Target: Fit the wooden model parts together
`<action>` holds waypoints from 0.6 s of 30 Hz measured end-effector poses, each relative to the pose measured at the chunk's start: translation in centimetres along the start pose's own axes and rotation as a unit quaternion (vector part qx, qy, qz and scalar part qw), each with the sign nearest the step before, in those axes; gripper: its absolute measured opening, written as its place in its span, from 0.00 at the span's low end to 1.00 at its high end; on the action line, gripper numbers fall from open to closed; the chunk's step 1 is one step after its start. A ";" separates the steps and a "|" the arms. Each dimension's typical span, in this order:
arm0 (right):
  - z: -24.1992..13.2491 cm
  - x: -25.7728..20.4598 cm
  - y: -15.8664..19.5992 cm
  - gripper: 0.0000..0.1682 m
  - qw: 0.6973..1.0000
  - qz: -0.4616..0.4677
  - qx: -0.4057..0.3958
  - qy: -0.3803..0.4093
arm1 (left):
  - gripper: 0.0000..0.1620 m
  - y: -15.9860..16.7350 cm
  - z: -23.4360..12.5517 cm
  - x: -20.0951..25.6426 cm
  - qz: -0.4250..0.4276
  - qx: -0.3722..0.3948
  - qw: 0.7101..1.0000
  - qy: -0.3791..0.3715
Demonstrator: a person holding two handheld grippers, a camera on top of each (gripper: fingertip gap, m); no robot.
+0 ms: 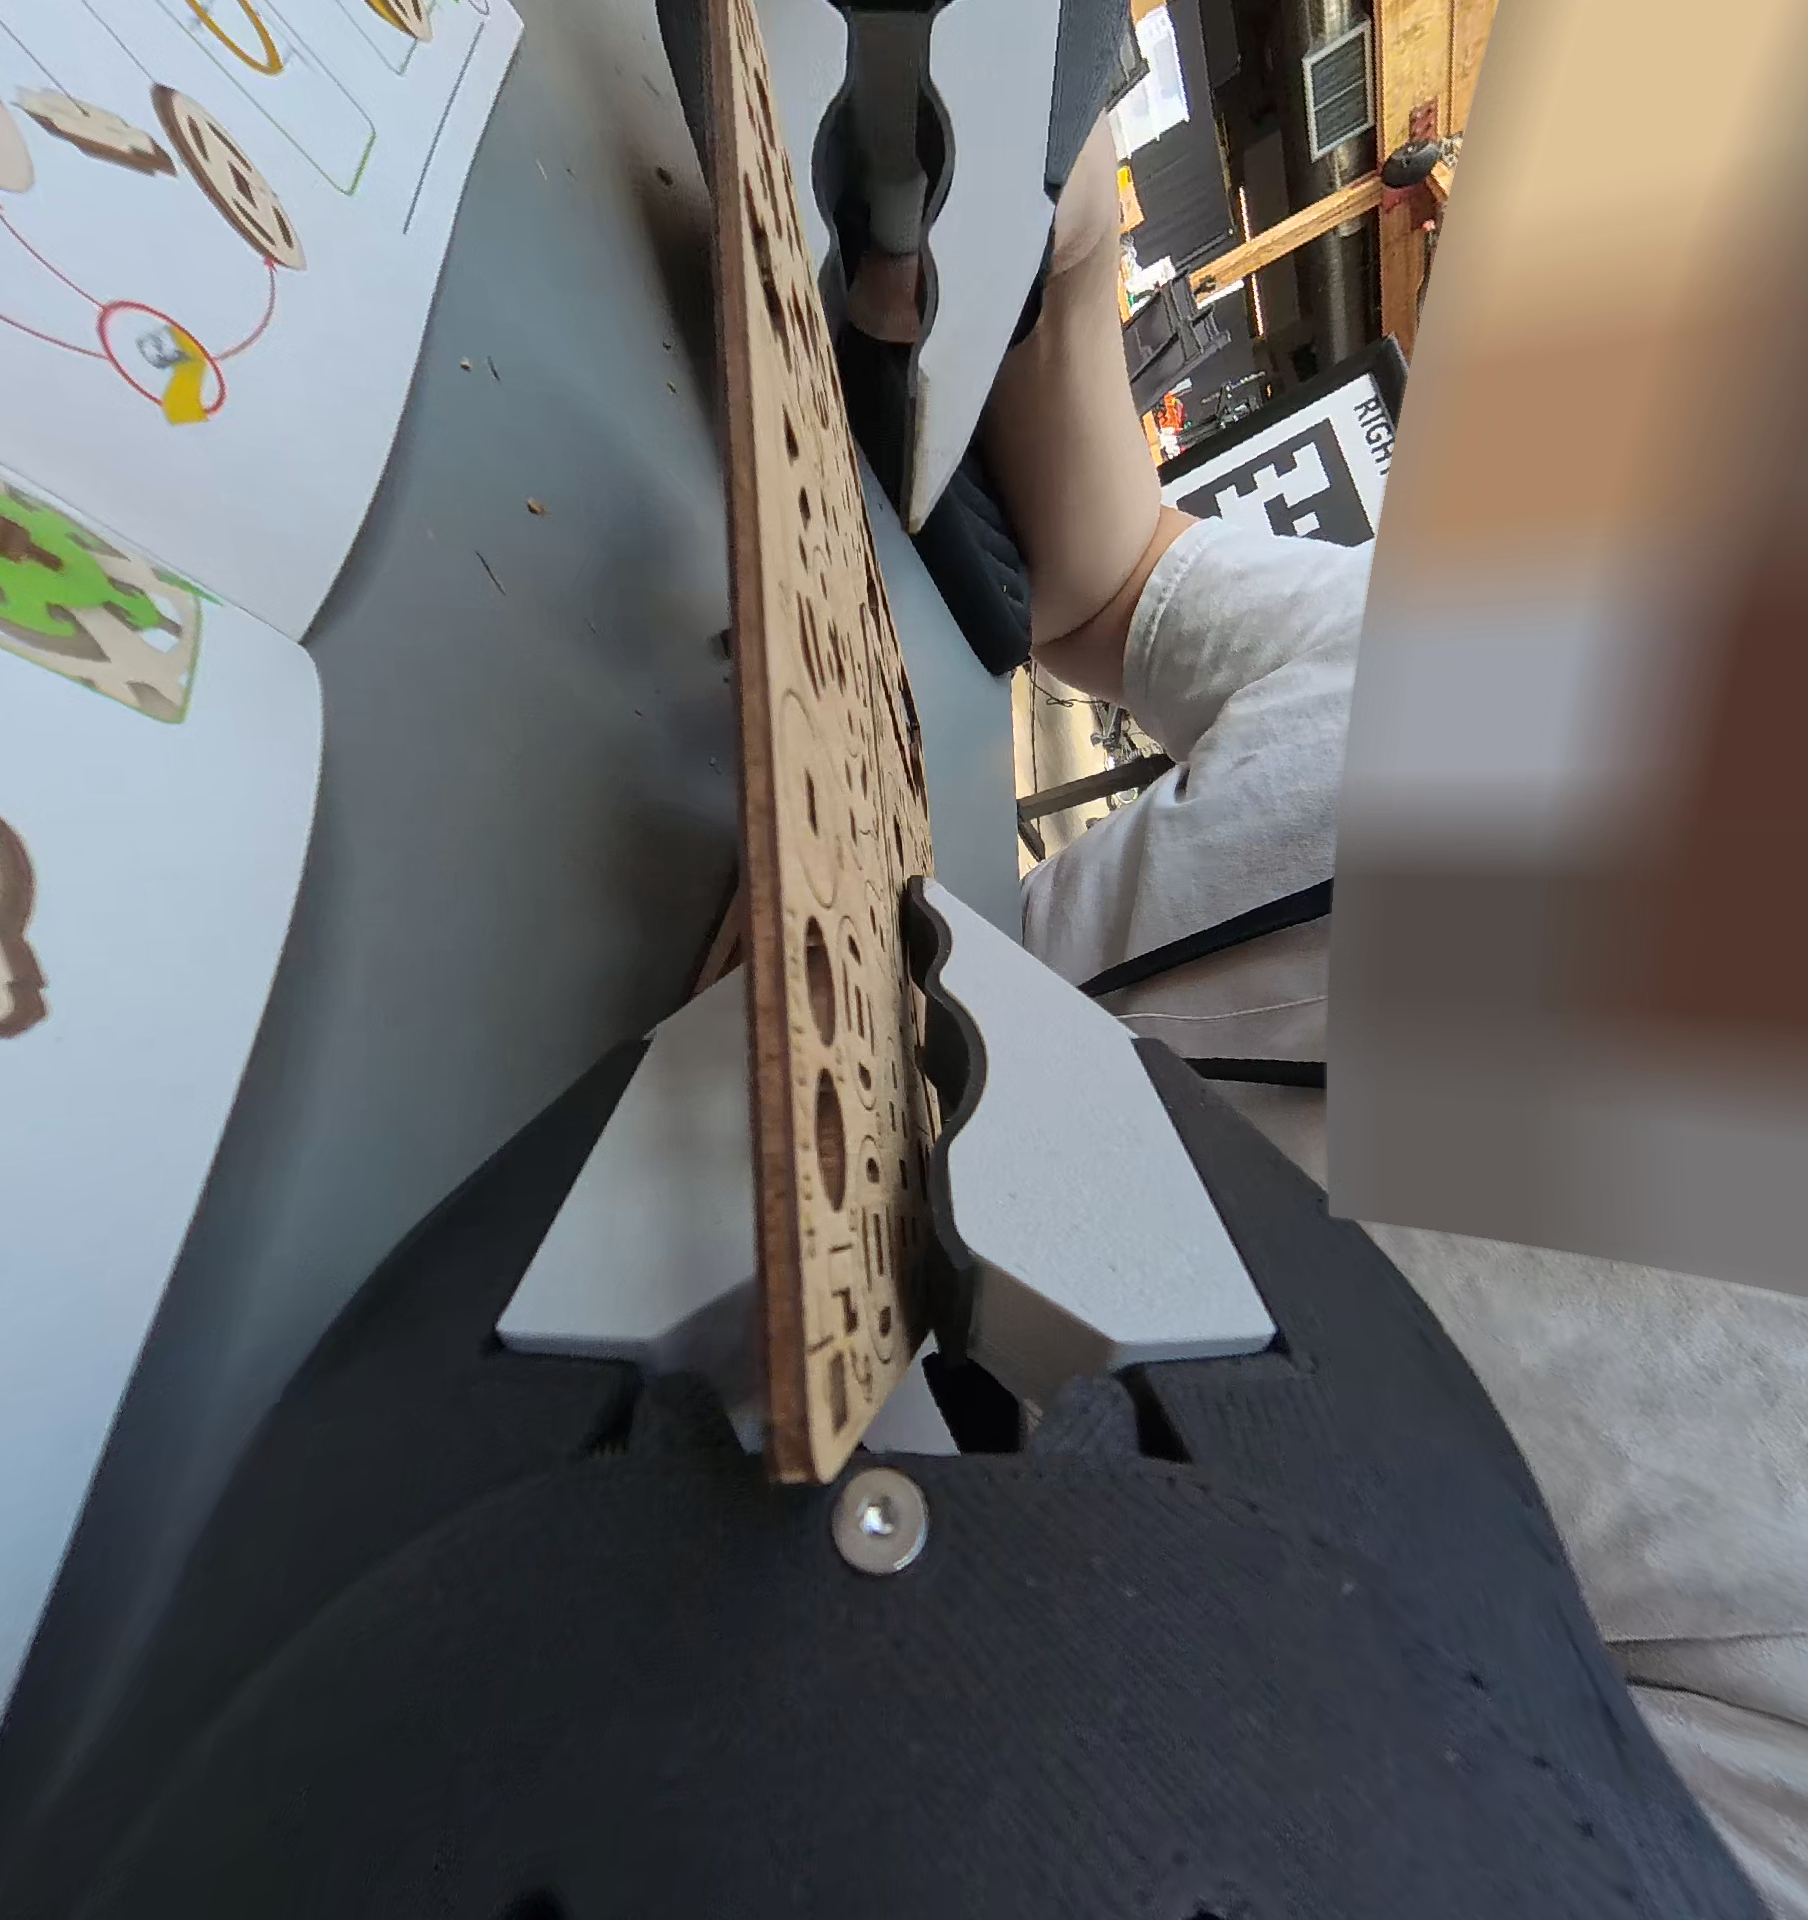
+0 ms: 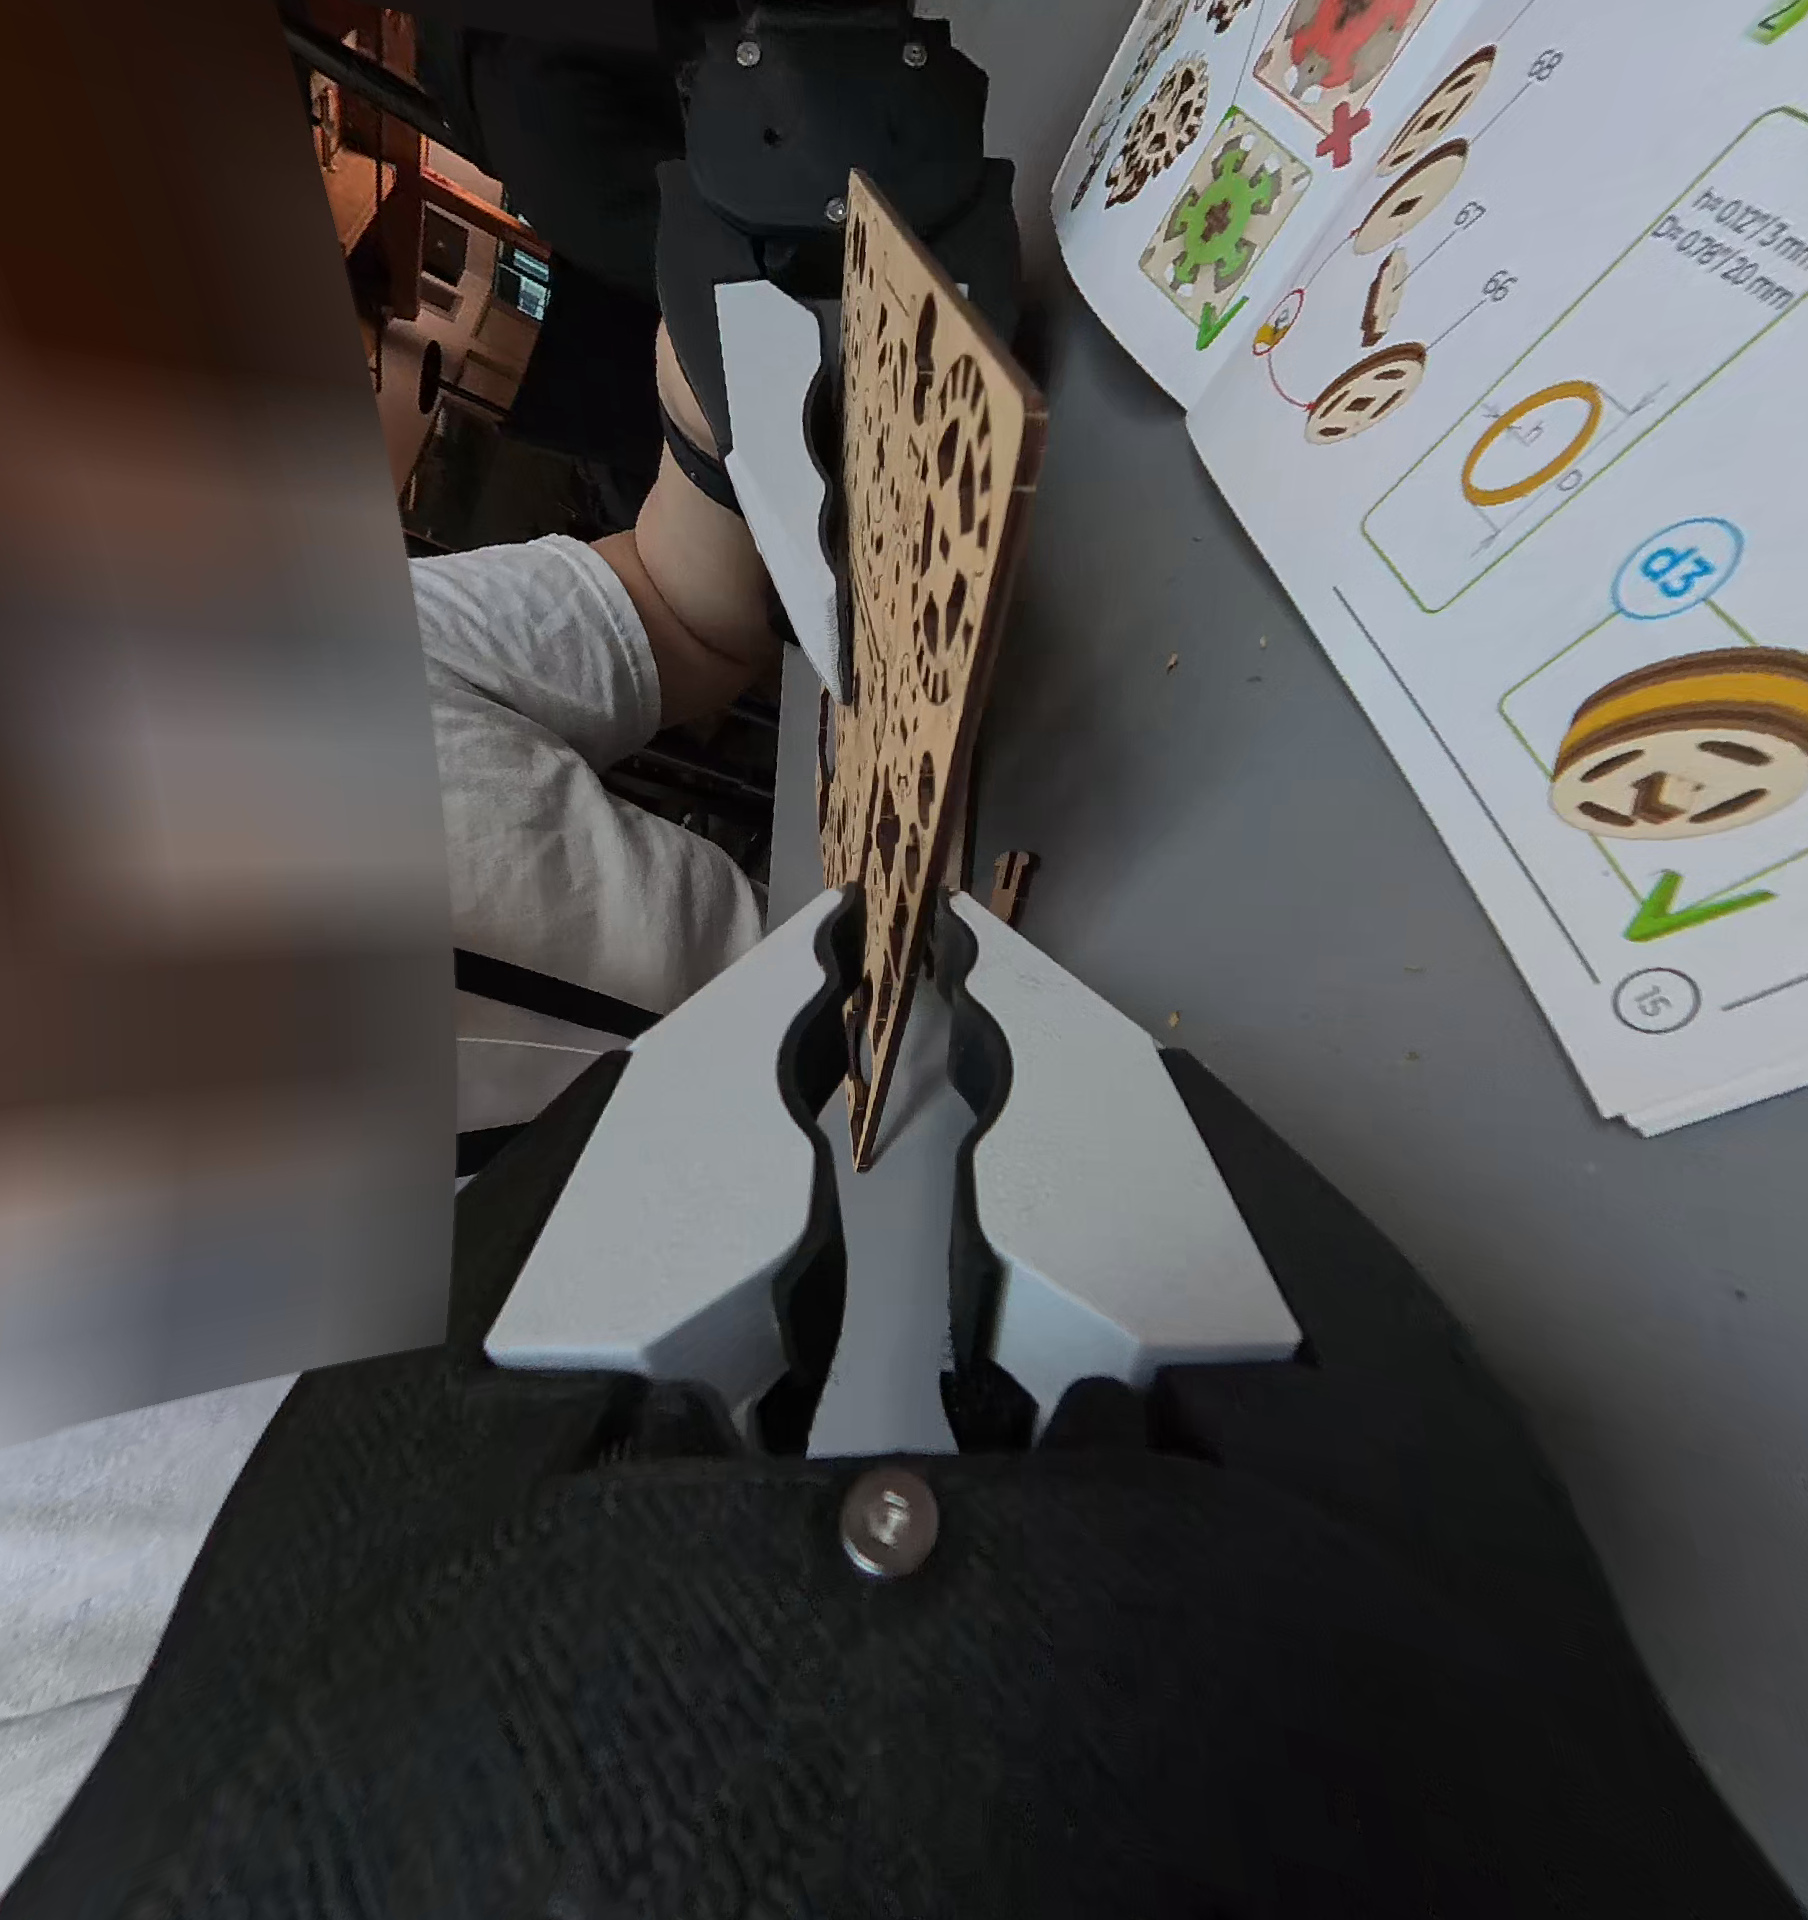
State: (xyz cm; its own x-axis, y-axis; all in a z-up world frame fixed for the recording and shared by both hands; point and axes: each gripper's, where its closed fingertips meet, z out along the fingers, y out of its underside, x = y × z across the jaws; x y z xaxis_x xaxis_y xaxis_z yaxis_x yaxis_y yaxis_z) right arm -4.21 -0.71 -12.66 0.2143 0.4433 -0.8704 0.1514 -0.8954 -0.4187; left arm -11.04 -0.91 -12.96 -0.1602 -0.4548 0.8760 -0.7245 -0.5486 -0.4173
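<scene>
A thin laser-cut wooden sheet (image 1: 827, 935) full of cut-out model parts is held on edge above the grey table, between both grippers. My left gripper (image 1: 827, 956) is shut on one end of it, with the sheet running away between its grey fingers. My right gripper (image 2: 895, 914) is shut on the other end of the sheet (image 2: 921, 499), gripping it at the fingertips. The two grippers face each other. One right finger (image 1: 973, 312) shows at the far end in the left wrist view, and one left finger (image 2: 775, 416) shows at the far end in the right wrist view.
An open instruction booklet (image 1: 152, 312) (image 2: 1502, 520) lies on the grey table (image 1: 515, 727) (image 2: 1243, 883) beside the sheet. A small loose wooden piece (image 2: 1014, 883) lies behind the sheet. A person in a white shirt (image 1: 1243, 675) (image 2: 547, 779) sits close on the other side. Wood crumbs dot the table. Spacing between my two grippers at the tips: around 8 centimetres.
</scene>
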 end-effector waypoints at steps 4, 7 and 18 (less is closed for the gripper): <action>-0.5 0.1 -0.5 0.04 1.000 -0.015 0.012 0.009 | 0.00 -0.2 -0.1 0.1 0.007 0.005 1.000 -0.002; -0.9 -0.2 -0.6 0.04 0.999 -0.034 0.014 0.013 | 0.00 -0.3 -0.2 0.2 0.012 0.007 1.000 0.000; -2.8 -2.0 -0.7 0.06 0.977 -0.205 0.001 0.061 | 0.02 -2.0 -4.3 3.4 0.068 0.055 0.995 0.037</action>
State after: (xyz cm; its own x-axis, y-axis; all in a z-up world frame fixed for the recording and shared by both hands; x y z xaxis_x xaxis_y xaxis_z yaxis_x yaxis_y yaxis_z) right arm -2.09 -0.85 -9.87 0.2486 0.7667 -0.5919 0.2463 -0.6411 -0.7269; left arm -13.06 1.66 -8.11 -0.3039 -0.4799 0.8230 -0.6155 -0.5605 -0.5541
